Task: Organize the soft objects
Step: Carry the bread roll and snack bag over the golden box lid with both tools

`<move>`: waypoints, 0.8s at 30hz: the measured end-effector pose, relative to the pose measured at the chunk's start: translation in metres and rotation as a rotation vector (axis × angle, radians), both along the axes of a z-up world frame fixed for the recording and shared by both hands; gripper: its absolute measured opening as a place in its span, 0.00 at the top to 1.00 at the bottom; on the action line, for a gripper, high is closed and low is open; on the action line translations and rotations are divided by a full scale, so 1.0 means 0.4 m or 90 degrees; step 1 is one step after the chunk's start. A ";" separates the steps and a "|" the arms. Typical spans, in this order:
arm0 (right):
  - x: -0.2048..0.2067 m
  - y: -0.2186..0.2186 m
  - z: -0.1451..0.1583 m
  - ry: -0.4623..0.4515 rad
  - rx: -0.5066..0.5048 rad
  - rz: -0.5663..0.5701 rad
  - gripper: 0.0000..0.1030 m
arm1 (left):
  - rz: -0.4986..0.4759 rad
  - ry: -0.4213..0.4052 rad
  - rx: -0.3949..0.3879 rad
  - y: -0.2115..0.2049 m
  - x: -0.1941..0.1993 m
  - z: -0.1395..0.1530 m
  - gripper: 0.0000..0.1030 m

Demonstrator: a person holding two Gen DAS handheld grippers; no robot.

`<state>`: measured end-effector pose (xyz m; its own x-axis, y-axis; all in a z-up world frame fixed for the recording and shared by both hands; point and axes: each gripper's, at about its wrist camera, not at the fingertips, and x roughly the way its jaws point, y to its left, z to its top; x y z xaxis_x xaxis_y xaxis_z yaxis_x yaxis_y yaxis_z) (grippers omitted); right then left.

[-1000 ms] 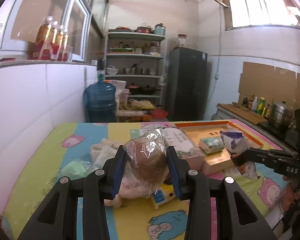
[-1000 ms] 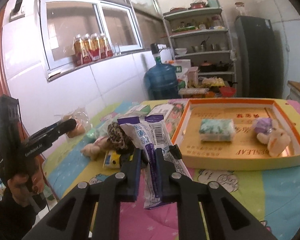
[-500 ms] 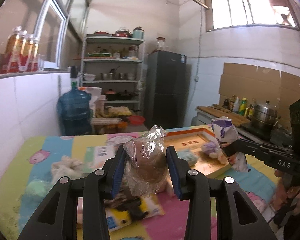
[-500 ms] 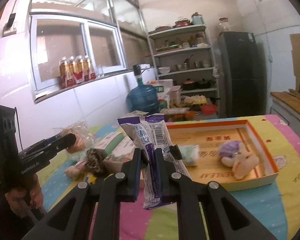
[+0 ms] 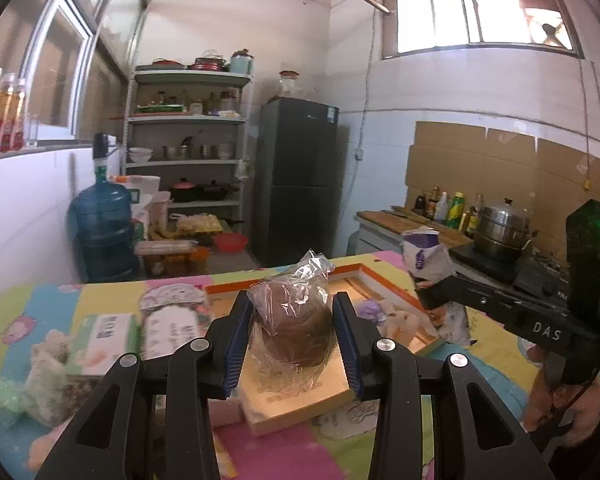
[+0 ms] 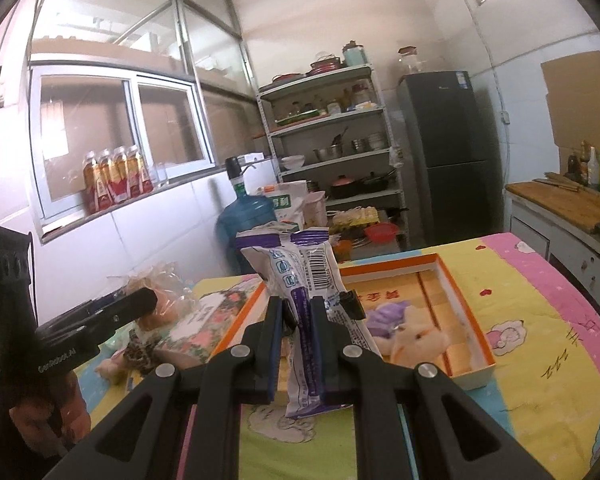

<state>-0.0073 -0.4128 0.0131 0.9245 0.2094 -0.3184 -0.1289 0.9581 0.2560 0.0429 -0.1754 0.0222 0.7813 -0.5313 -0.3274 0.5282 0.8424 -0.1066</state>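
1. Right up close, the left gripper [image 5: 293, 336] has its blue-padded fingers [image 5: 236, 344] clamped on the bagged brown bun [image 5: 294, 326], a round brown lump in crinkly clear plastic, held up above the near corner of the orange-rimmed tray [image 5: 300, 398].
2. Over on the other side, the right gripper [image 6: 298, 322] has its fingers closed tight on a purple-and-white packet [image 6: 300, 280], which stands upright between them, barcode facing the camera, its lower end dangling free.
3. Just beyond those fingers, the tray [image 6: 466, 312] sits on the cartoon-print counter [image 6: 540, 320], and inside it lies a plush toy [image 6: 410, 336] with a purple top and a cream body.
4. To the left of the tray, on the counter, there's a flowery flat pack [image 6: 204, 320], and nearer the edge a leopard-print soft thing [image 6: 140, 354]; more fuzzy items blur at the left in the left wrist view, including a pale plush lump [image 5: 46, 376].
5. Further back, a blue water jug [image 5: 102, 232] stands on the floor beside the metal shelves [image 5: 188, 160], with the dark fridge [image 5: 298, 180] next along.
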 end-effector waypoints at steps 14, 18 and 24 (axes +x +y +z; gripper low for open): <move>0.121 -0.109 0.038 -0.005 -0.043 -0.004 0.87 | -0.036 0.039 0.022 -0.190 0.091 -0.029 0.59; 0.179 -0.133 0.036 0.014 -0.055 -0.006 0.87 | -0.046 0.059 0.026 -0.231 0.116 -0.062 0.59; 0.246 -0.157 0.017 0.031 -0.035 0.002 0.87 | -0.060 0.091 0.043 -0.283 0.148 -0.106 0.60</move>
<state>0.0909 -0.4754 0.0200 0.9074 0.1928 -0.3734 -0.1201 0.9705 0.2092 0.1019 -0.2886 -0.0201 0.6726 -0.5725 -0.4689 0.5883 0.7981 -0.1306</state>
